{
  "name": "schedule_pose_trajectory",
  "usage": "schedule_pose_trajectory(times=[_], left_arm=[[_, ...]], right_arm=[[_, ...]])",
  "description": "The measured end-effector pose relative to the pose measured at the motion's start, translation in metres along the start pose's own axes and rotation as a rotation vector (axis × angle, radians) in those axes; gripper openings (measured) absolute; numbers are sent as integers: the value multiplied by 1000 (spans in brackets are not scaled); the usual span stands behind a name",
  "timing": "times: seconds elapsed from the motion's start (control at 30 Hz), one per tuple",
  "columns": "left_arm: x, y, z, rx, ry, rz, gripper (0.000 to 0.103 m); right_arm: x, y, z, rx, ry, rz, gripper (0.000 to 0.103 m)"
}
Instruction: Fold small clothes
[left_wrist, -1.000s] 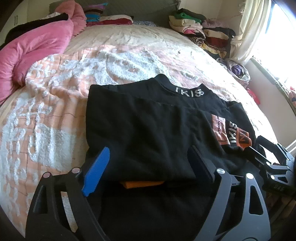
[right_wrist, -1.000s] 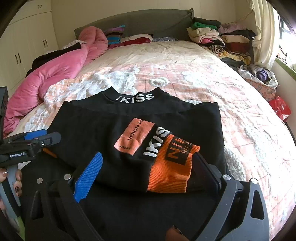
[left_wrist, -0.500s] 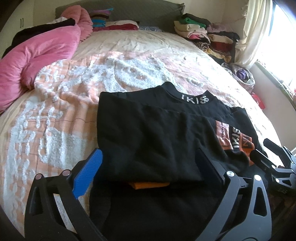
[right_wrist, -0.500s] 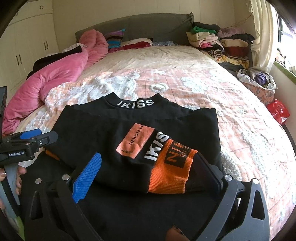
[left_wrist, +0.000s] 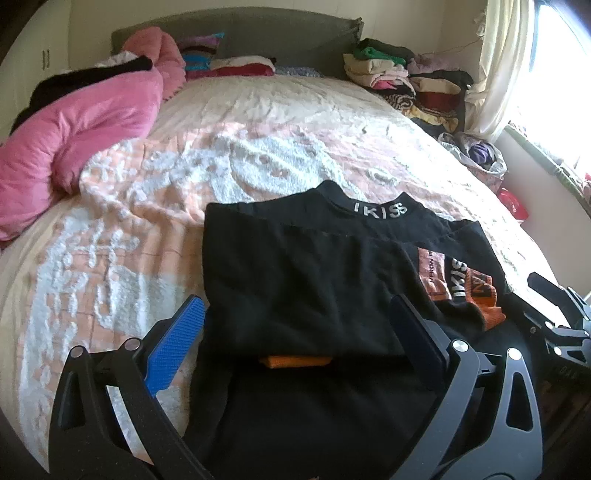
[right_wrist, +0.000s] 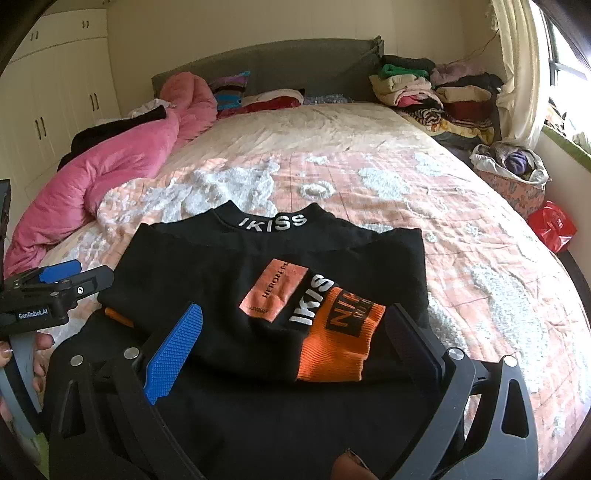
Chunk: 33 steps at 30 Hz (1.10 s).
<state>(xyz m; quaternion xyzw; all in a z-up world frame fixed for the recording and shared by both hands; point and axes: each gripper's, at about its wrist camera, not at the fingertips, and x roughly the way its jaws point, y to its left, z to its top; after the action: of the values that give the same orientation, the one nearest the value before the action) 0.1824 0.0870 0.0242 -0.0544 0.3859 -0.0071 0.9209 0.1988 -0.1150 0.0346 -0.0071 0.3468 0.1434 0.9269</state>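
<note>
**Both grippers wide open over the folded sweater**

We see the left gripper (left_wrist: 295, 325) with its jaws just opened to full spread, gripping nothing; the black sweater (left_wrist: 306, 280) lies under and between them, pads clear. The right gripper (right_wrist: 291, 332) also stands wide, holding nothing, its fingers either side of the orange cuff (right_wrist: 336, 343). The sweater's near part is hidden behind both grippers, and we cannot read the whole print. It lies folded on the near end of the bed (right_wrist: 369, 177), with a pink quilt (right_wrist: 122, 162) far left and stacked clothes (right_wrist: 436, 92) far right by the curtain (right_wrist: 517, 66).
</note>
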Motion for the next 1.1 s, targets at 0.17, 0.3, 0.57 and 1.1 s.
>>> schedule_pose_trajectory(times=[0.17, 0.3, 0.57, 1.1], left_arm=[[-9, -3, 0, 1, -25, 4, 94], [-14, -5, -1, -5, -40, 21, 94], [-28, -8, -9, -2, -66, 31, 94], [-63, -13, -29, 16, -109, 68, 94]], right_arm=[[-11, -4, -1, 16, -16, 8, 99], [-18, -7, -3, 27, -27, 10, 99], [-37, -8, -3, 28, -64, 5, 99], [-73, -9, -7, 4, -107, 19, 99]])
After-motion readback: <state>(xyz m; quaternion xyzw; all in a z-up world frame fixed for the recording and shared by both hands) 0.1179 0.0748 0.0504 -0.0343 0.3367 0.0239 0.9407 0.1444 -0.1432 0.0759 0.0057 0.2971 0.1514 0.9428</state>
